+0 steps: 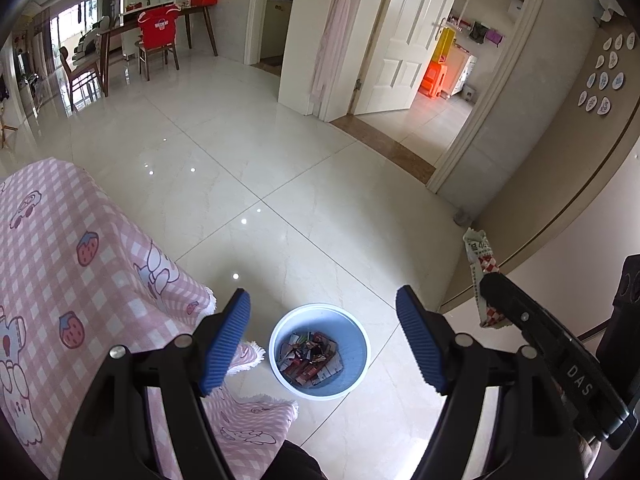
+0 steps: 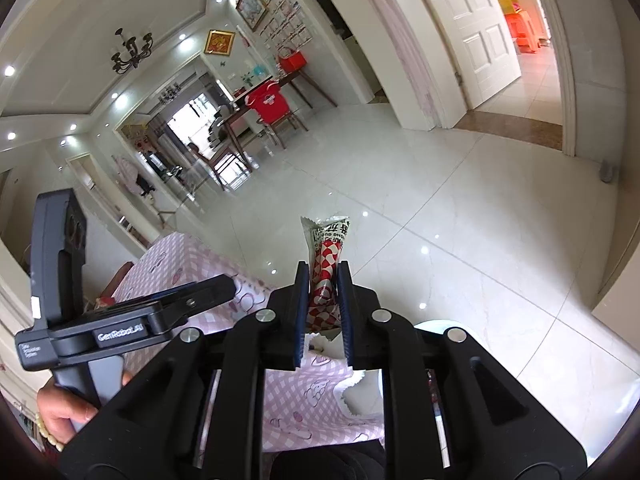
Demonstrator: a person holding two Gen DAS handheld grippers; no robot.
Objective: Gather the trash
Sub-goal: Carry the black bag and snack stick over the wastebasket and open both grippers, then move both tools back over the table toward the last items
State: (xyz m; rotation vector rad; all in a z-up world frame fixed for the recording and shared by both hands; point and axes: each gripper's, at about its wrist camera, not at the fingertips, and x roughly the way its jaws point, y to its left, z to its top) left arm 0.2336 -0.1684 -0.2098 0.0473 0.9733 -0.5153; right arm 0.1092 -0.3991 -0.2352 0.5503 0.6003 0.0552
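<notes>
A blue trash bin (image 1: 319, 350) stands on the floor beside the table, with several wrappers inside it. My left gripper (image 1: 322, 318) is open and empty, held above the bin. My right gripper (image 2: 323, 280) is shut on a red-and-white checkered snack wrapper (image 2: 326, 256) that sticks up between its fingers. In the left wrist view the right gripper (image 1: 490, 284) and the wrapper (image 1: 482, 264) show at the right, above and to the right of the bin. The bin's white rim (image 2: 436, 326) peeks out below the right gripper.
A table with a pink checkered cloth (image 1: 60, 264) stands left of the bin, its edge hanging close to it. Glossy tiled floor (image 1: 280, 184) stretches ahead. An open white door (image 1: 404, 40) and a wall (image 1: 560, 184) are at the right. A dining table with chairs (image 1: 156, 40) stands far back.
</notes>
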